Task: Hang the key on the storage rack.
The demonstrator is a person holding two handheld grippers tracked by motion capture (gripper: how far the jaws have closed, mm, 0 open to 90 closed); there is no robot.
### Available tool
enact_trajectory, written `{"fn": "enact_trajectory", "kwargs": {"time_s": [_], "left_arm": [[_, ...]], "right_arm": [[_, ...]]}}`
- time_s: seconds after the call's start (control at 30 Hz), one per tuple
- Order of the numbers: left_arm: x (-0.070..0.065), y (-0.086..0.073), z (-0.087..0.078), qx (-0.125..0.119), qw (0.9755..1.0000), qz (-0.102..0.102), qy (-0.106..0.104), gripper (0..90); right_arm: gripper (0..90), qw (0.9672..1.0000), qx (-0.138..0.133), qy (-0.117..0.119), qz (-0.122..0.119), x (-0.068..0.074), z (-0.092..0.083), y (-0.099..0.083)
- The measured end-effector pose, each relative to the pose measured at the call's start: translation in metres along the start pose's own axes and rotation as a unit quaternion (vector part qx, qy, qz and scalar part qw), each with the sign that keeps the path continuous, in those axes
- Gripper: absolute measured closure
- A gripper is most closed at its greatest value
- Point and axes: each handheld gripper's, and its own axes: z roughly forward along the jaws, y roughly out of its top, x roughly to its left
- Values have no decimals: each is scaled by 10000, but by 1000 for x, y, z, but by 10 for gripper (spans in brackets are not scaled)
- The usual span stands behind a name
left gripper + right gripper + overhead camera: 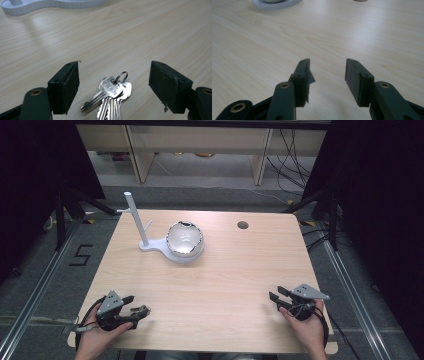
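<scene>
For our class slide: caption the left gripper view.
Open left gripper straddles a bunch of keys lying on the wooden table.

One table (225, 285) carries one bunch of keys (112, 96) on one ring (121, 75), one white stand (145, 237) with one upright post (135, 217), and one shiny bowl (184, 240). Two grippers: left gripper (135, 306), right gripper (276, 294).

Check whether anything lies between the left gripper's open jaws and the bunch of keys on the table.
Nothing visible does. The keys lie flat on the bare table, between the open jaws of the left gripper, touching neither pad.
</scene>
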Motion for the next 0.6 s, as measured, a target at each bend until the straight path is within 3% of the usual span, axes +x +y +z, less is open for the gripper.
{"fn": "enact_trajectory", "kwargs": {"time_s": [0.03, 0.13, 0.17, 0.2, 0.23, 0.27, 0.3, 0.37, 0.4, 0.43, 0.47, 0.5, 0.53, 0.57, 0.6], "left_arm": [[-1, 1, 2, 20, 10000, 0, -5, 239], [-6, 4, 7, 143, 9998, 101, -8, 243], [-7, 5, 8, 195, 9997, 139, -25, 244], [-7, 6, 9, 224, 9996, 168, -29, 244], [-5, 7, 6, 394, 9987, 314, 23, 247], [-5, 8, 6, 419, 9987, 278, 30, 255], [-4, 10, 6, 473, 9987, 210, 26, 267], [-1, 14, 5, 688, 9973, 270, 9, 293], [2, 19, 3, 935, 9947, 416, -66, 301], [2, 22, 3, 1026, 9937, 444, -120, 308], [2, 27, 2, 1203, 9909, 585, -145, 311], [2, 32, 1, 1387, 9880, 646, -208, 314], [2, 35, 3, 1509, 9860, 669, -226, 316], [3, 40, 3, 1744, 9809, 789, -345, 316], [3, 45, 6, 2169, 9716, 813, -485, 313]], "right_arm": [[558, 9997, 119, -124, 164, 5, -3, 0], [547, 9995, -236, -185, 98, 1, -3, 0], [537, 9992, -234, -305, 117, 1, -6, 1], [531, 9984, -301, -364, 321, 5, -6, 0], [530, 9984, -276, -451, 198, 3, -7, 1], [526, 9980, -204, -433, 416, 6, -9, 2], [525, 9981, -242, -391, 408, 6, -9, 3], [526, 9985, -298, -376, 274, 5, -7, 4], [529, 9987, -278, -321, 292, 7, -8, 5], [530, 9989, -292, -298, 225, 6, -6, 5], [531, 9983, -265, -277, 433, 11, -6, 5], [531, 9991, -239, -264, 225, 8, -5, 6], [531, 9993, -174, -205, 256, 9, -4, 6], [533, 9995, -118, -115, 277, 9, -4, 7], [536, 9987, -167, -172, 447, 13, -4, 6]]}}
